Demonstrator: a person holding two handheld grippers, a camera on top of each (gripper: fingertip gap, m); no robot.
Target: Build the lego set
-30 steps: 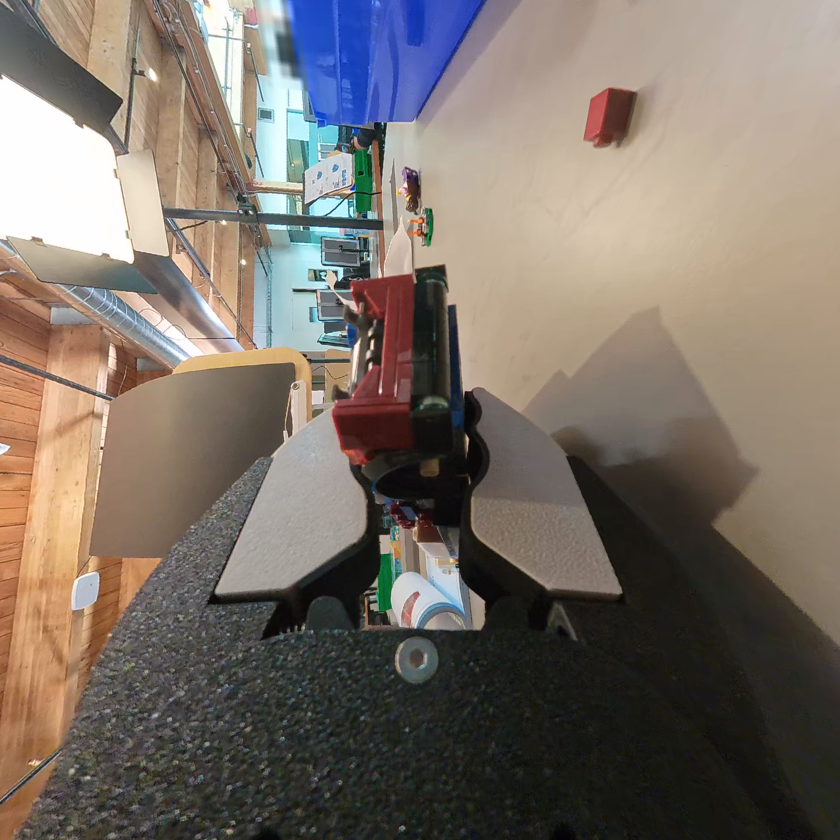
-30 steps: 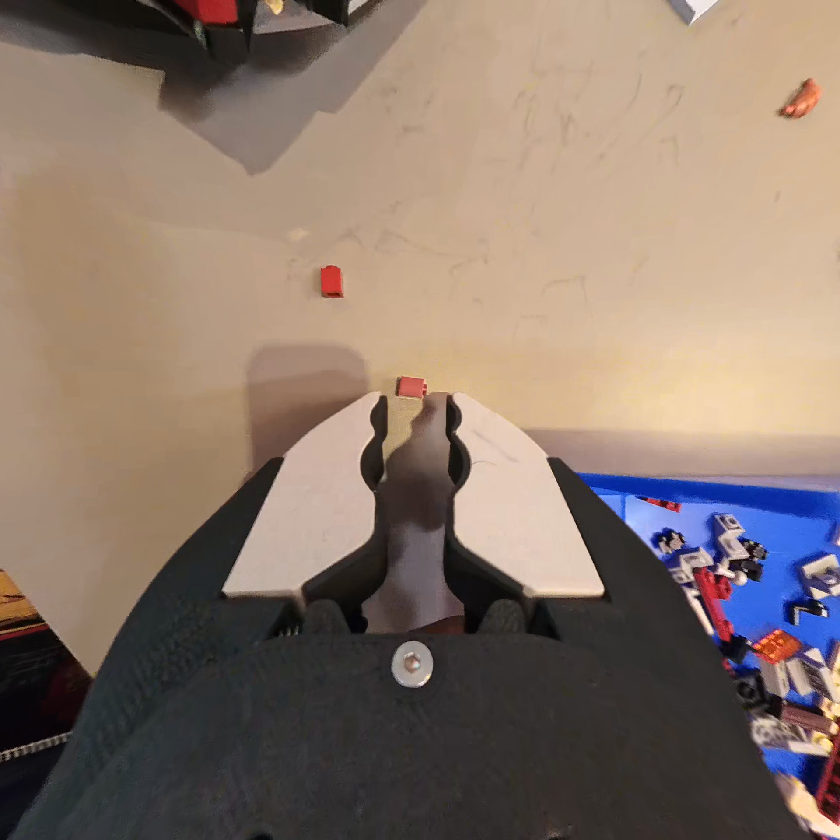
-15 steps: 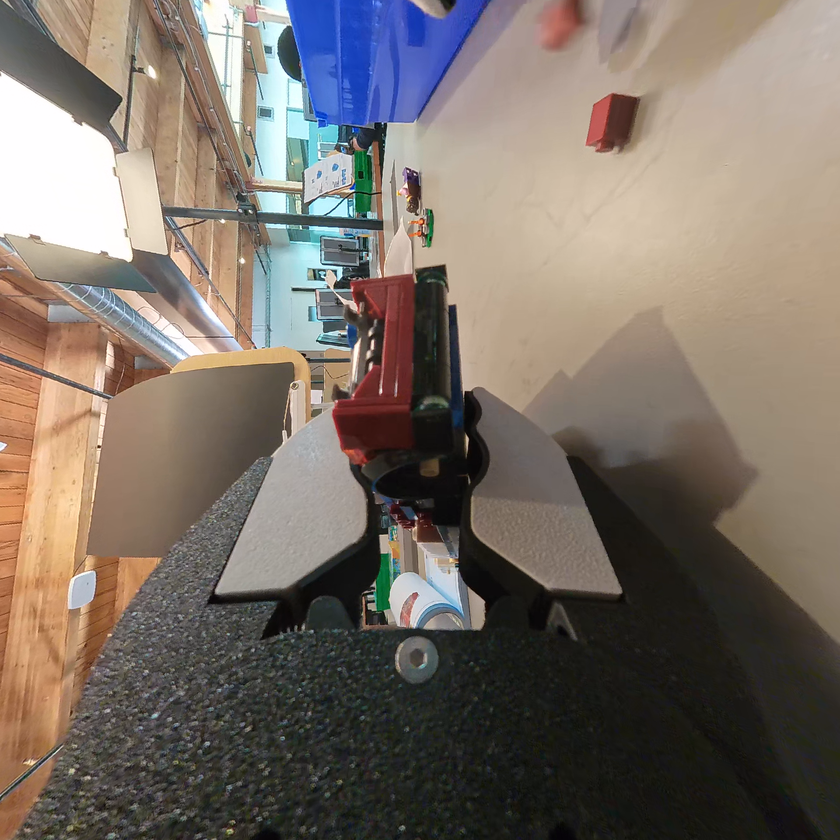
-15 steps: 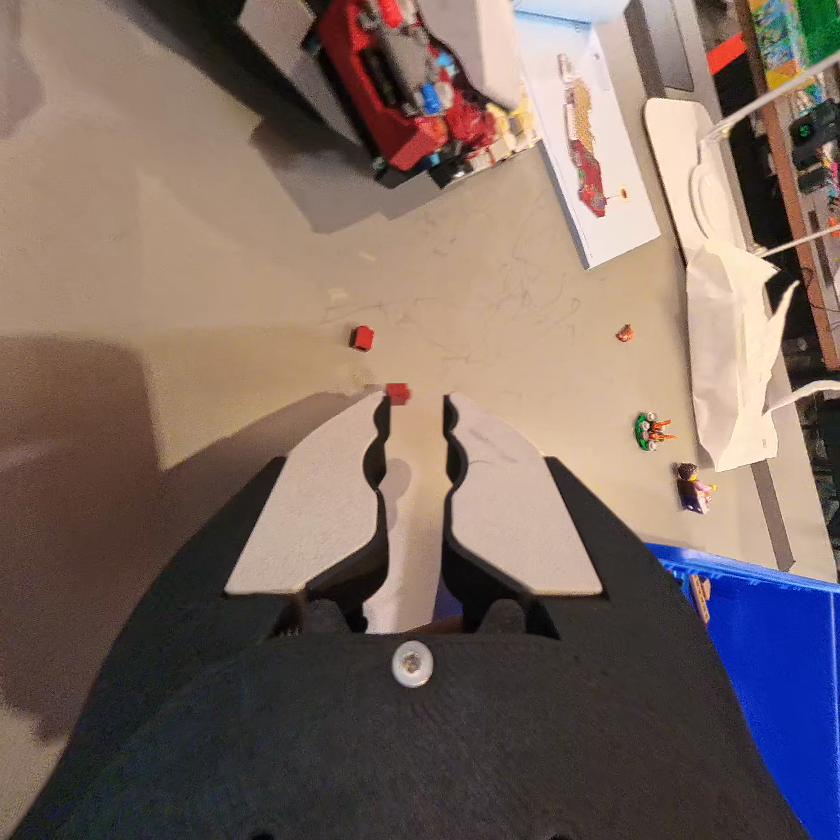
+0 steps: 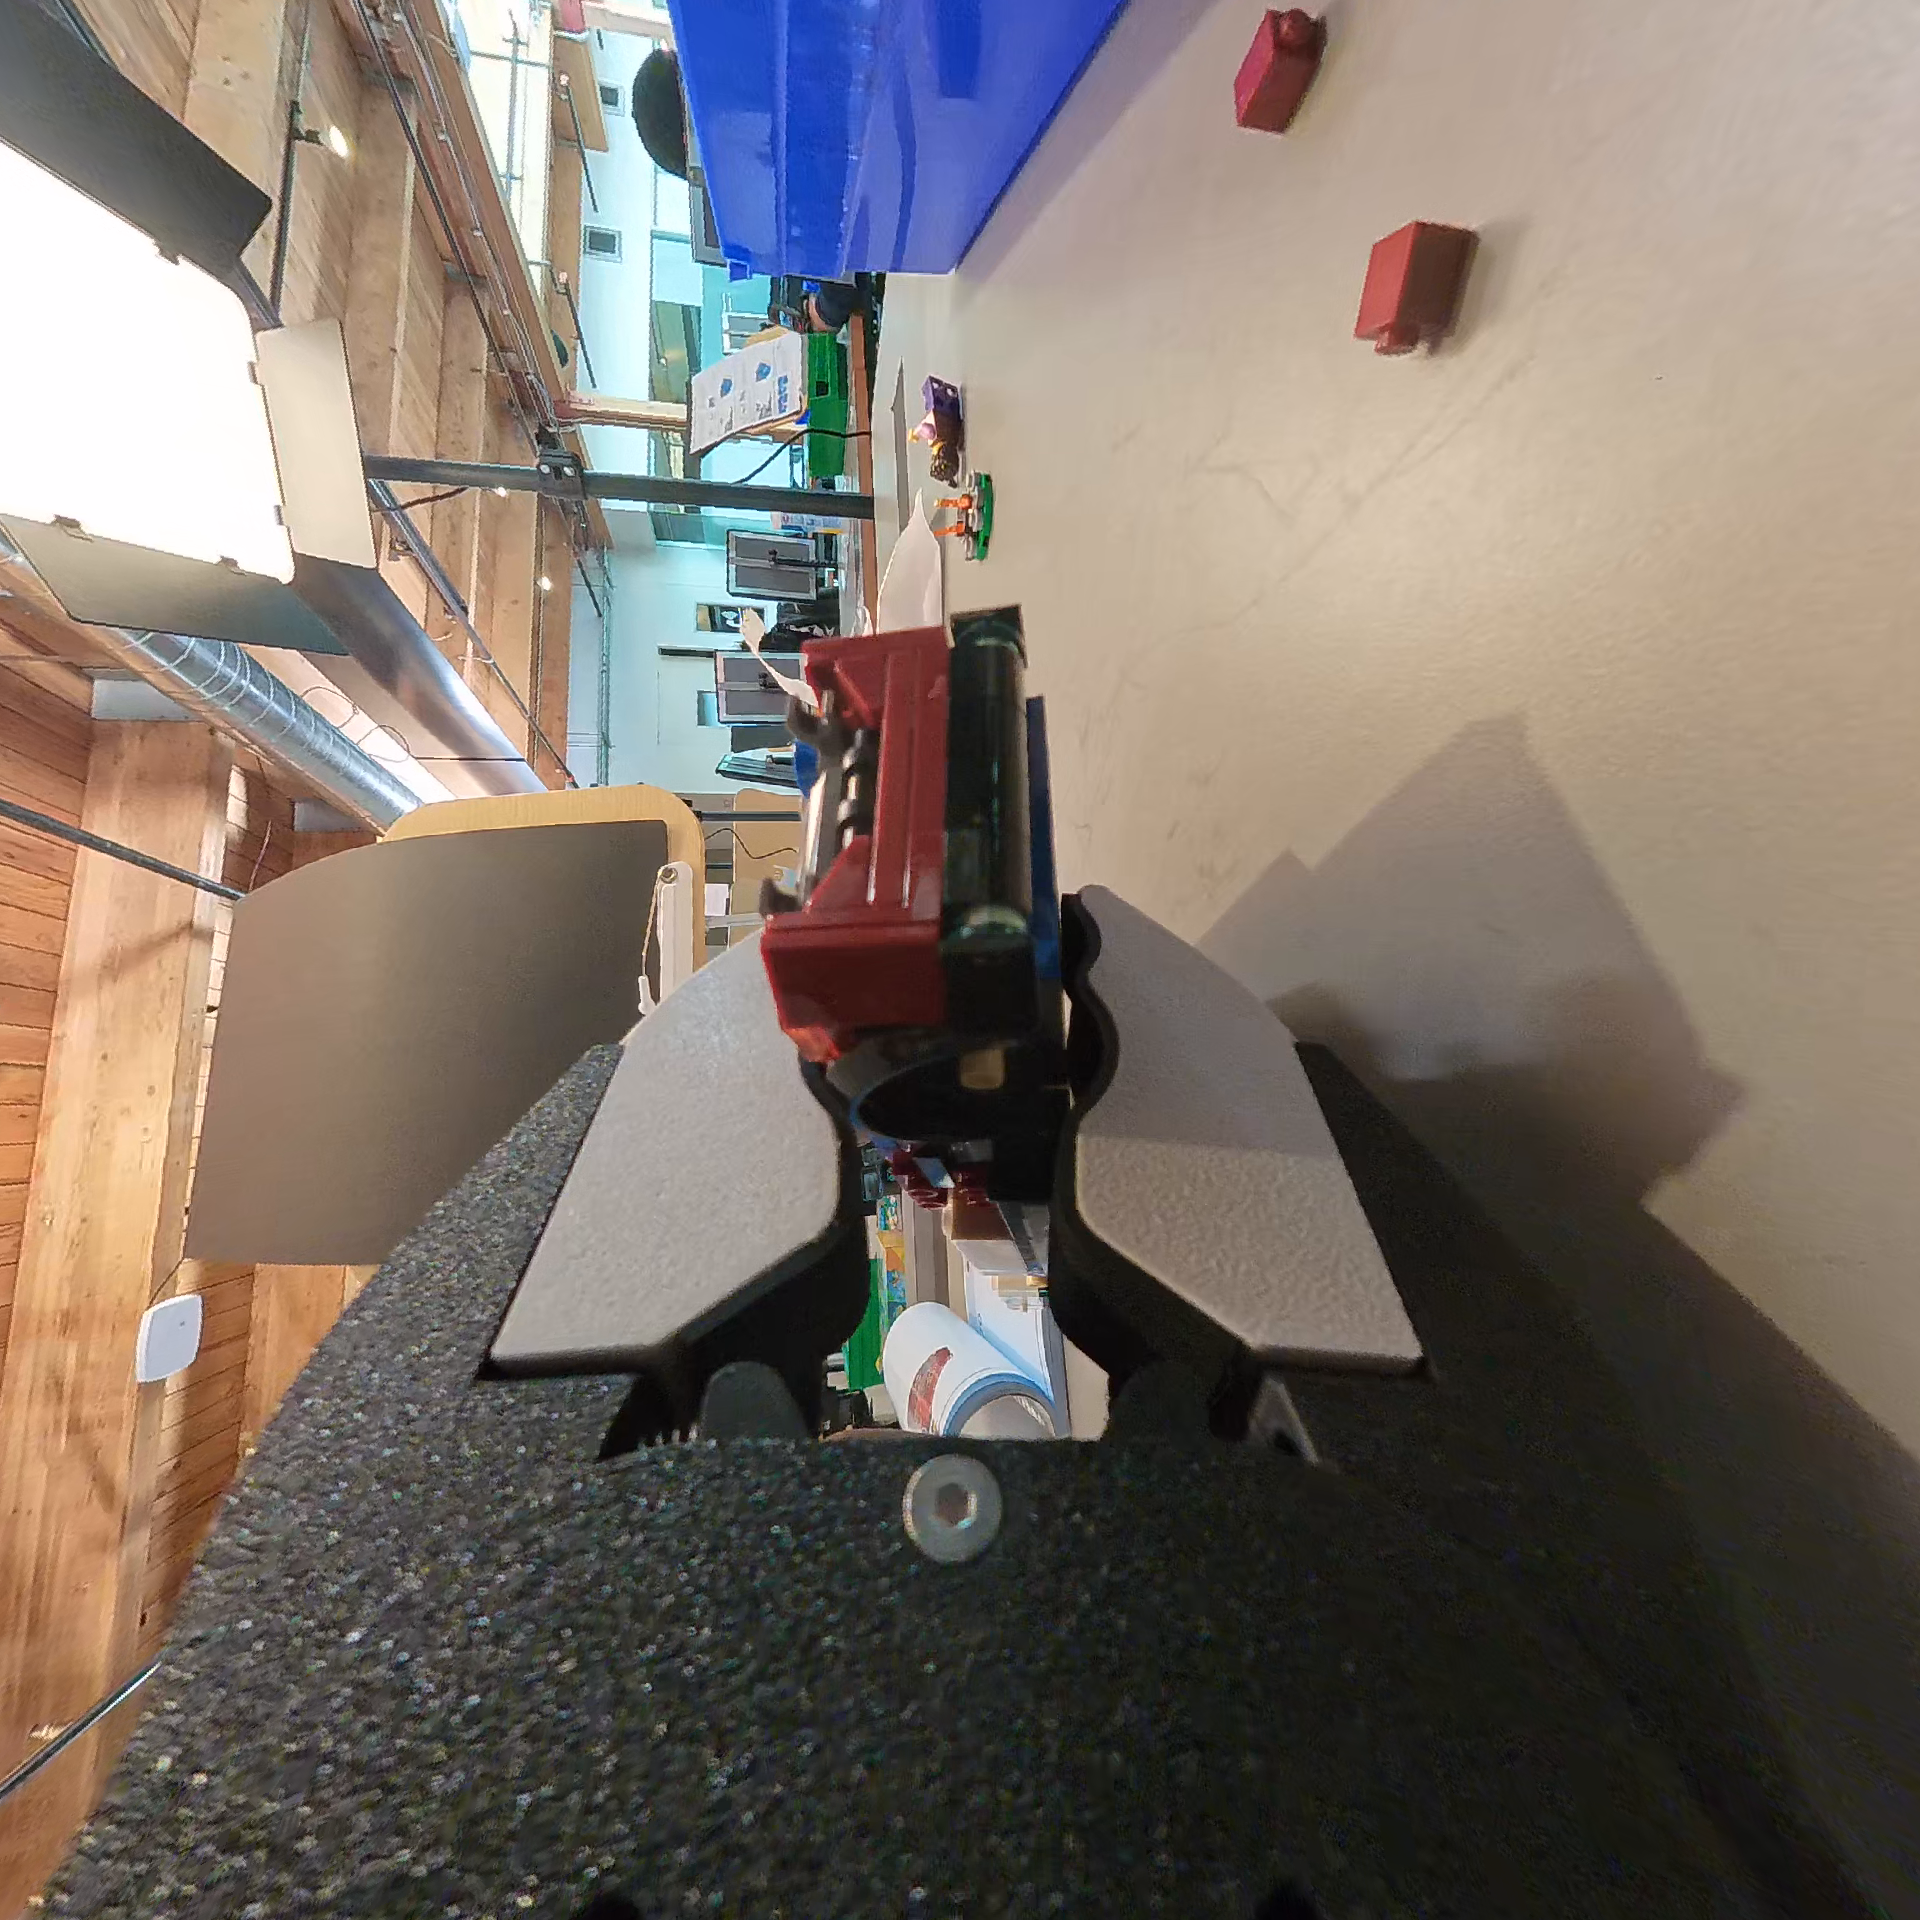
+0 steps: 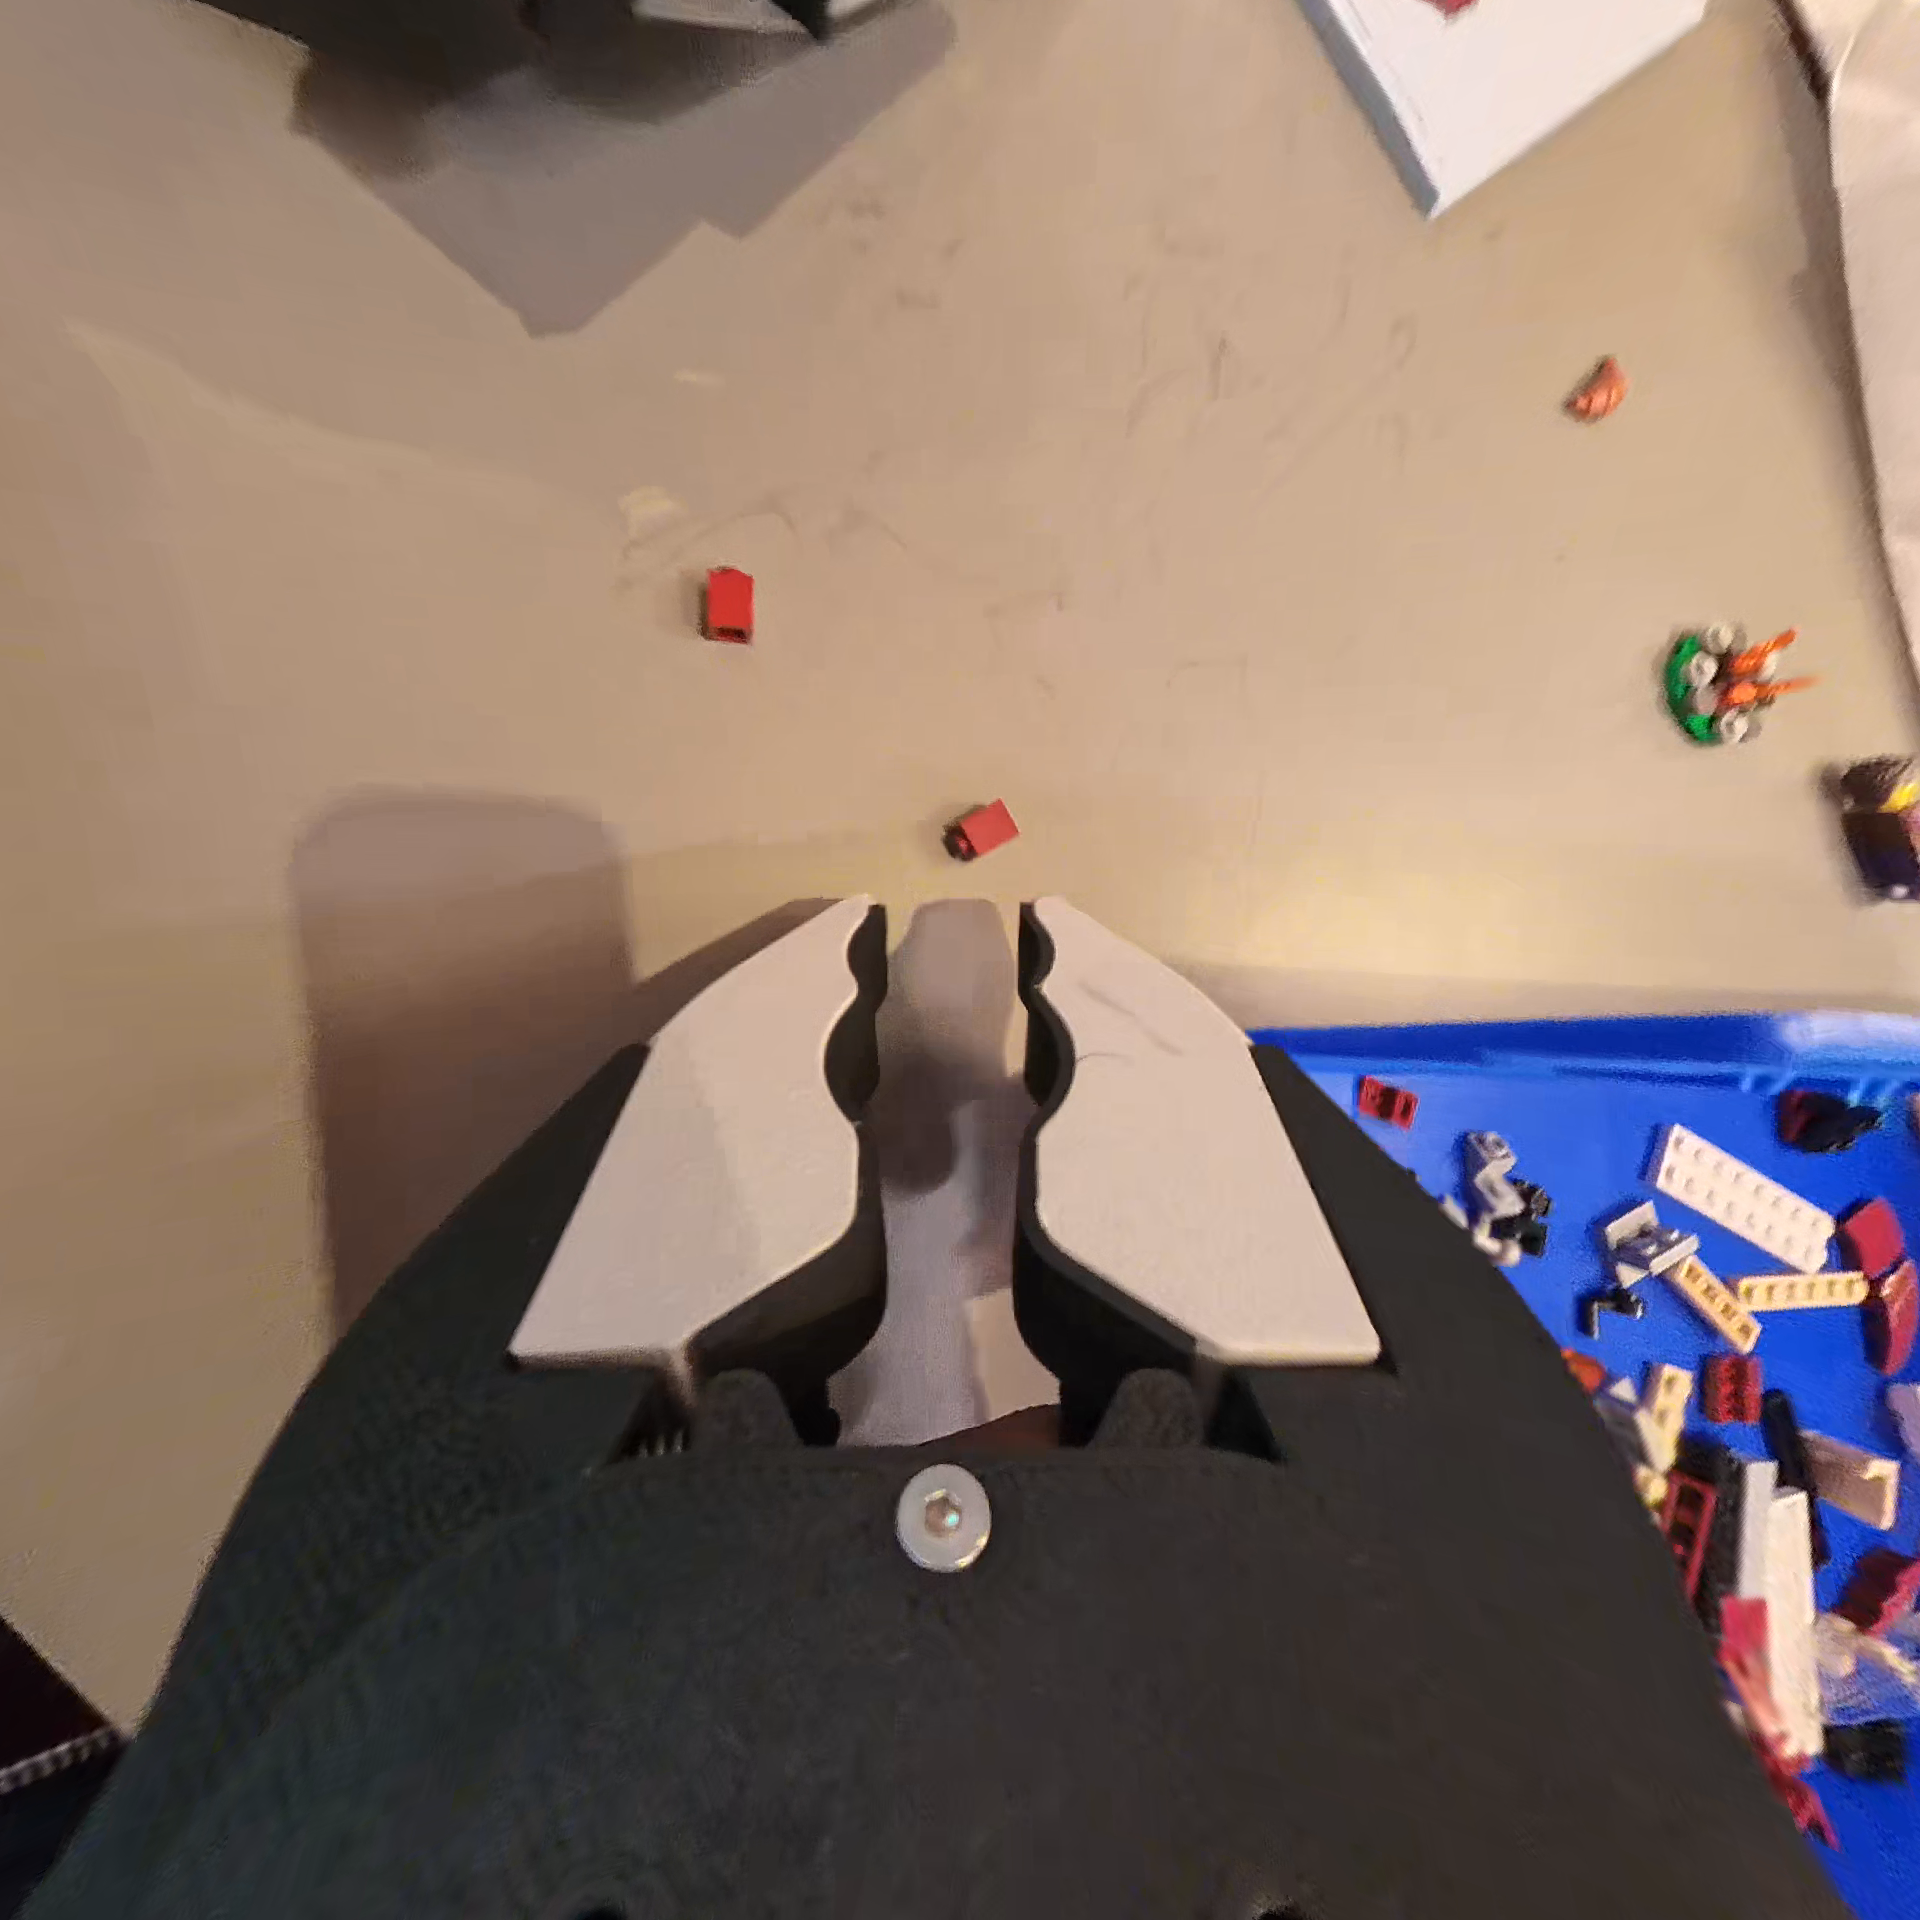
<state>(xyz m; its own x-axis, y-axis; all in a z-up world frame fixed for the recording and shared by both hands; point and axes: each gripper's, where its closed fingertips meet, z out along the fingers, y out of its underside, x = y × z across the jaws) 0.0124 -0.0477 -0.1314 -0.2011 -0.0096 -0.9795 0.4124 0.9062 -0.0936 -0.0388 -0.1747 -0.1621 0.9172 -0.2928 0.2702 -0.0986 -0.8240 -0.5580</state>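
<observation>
Two glossy red bricks (image 6: 981, 828), matte table (image 6: 1247, 520)

Wood-plank walls (image 5: 62, 935), silver duct (image 5: 260, 686), beige table (image 6: 1143, 468).

Two loose red bricks (image 6: 727, 602) (image 6: 983, 828), one blue bin (image 6: 1558, 1049), one red-and-black brick model (image 5: 914, 831), two small builds (image 6: 1720, 686) (image 6: 1886, 836).

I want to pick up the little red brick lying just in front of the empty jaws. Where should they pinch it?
Probably across the two long flat sides of the little red brick. It lies alone and slanted on the tan table, so the right gripper, open and holding nothing, would best come straight down from above, turned to match the slant. Its dark end looks less flat, so it seems a poorer spot.
</observation>
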